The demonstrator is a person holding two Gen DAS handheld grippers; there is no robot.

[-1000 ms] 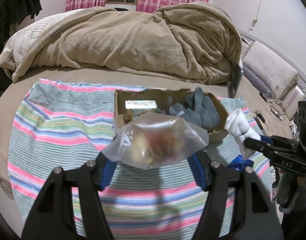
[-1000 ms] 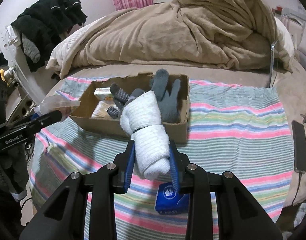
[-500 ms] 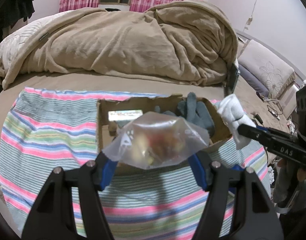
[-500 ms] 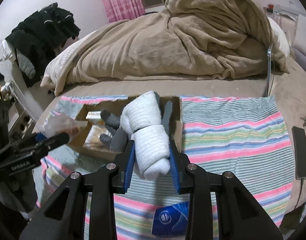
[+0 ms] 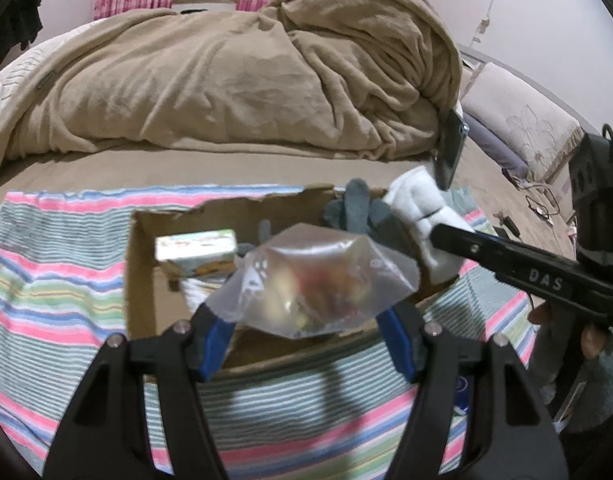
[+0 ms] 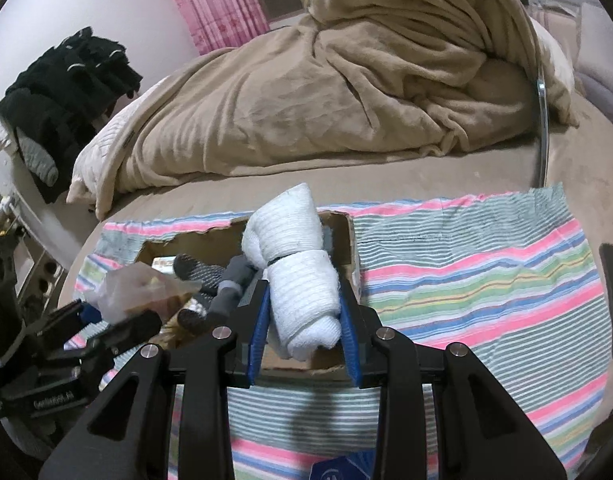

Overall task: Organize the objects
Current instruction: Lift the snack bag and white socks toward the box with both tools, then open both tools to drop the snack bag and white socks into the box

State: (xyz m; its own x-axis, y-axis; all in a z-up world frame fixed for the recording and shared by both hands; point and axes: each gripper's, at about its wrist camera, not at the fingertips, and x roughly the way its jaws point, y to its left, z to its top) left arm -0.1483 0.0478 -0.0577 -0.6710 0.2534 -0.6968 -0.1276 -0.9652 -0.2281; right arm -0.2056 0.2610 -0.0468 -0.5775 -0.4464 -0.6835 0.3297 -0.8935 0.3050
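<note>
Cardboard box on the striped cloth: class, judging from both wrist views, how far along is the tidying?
Done: grey gloves and a small carton lie in the cardboard box.
In hand: left claw holds a clear plastic bag; right claw holds a rolled white towel, both over the box.
Left: releasing both; a blue packet remains outside.

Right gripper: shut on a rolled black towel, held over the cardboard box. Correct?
Not quite. The towel in the right gripper is white, not black; the right wrist view shows it. The rest holds: the gripper is shut on it, over the cardboard box.
</note>
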